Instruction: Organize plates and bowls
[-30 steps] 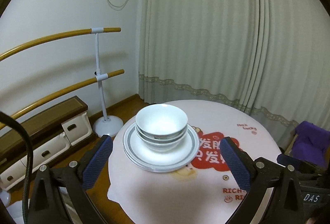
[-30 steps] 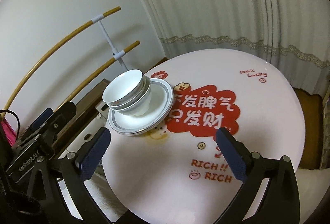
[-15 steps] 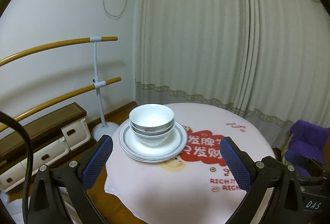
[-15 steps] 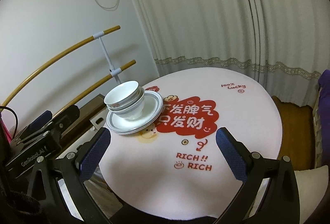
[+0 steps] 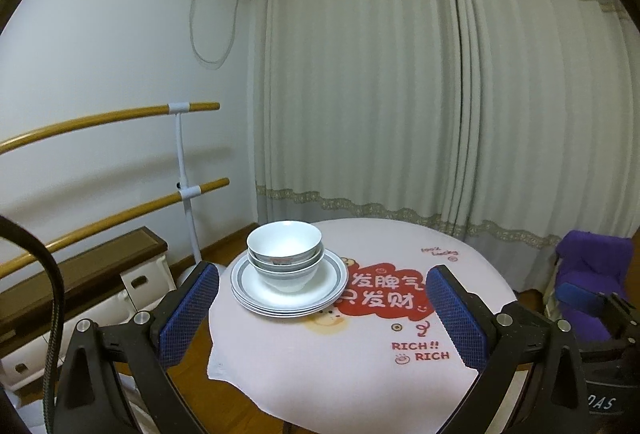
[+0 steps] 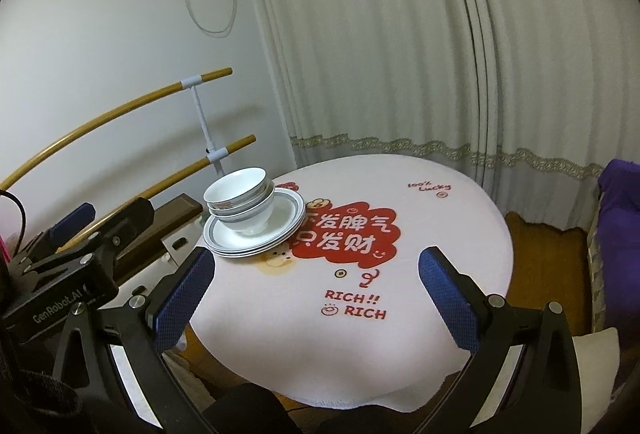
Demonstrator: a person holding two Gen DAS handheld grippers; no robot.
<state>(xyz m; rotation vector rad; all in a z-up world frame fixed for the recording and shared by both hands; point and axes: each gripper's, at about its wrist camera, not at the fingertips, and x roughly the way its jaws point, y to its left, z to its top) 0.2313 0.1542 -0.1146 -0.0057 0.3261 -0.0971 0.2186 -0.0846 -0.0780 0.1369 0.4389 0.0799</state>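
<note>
A stack of white bowls [image 5: 285, 254] sits nested on a stack of white plates [image 5: 320, 292] with grey rims, at the left side of the round table [image 5: 360, 374]. The same bowls [image 6: 240, 198] and plates [image 6: 286, 222] show in the right wrist view. My left gripper [image 5: 322, 314] is open and empty, held back from the table's near edge. My right gripper [image 6: 316, 292] is open and empty, above the near part of the table. The left gripper's body [image 6: 72, 274] shows at the left of the right wrist view.
The table wears a pink cloth with a red printed patch [image 6: 348, 234]. Wooden barre rails on a white stand [image 5: 184, 190] and a low cabinet [image 5: 80, 286] stand left. Curtains [image 5: 440, 94] hang behind. A purple seat [image 5: 592, 266] is at the right.
Both grippers have pulled back and up from the table, so the stacked dishes look smaller and farther. The dishes have not moved. Both grippers stay open.
</note>
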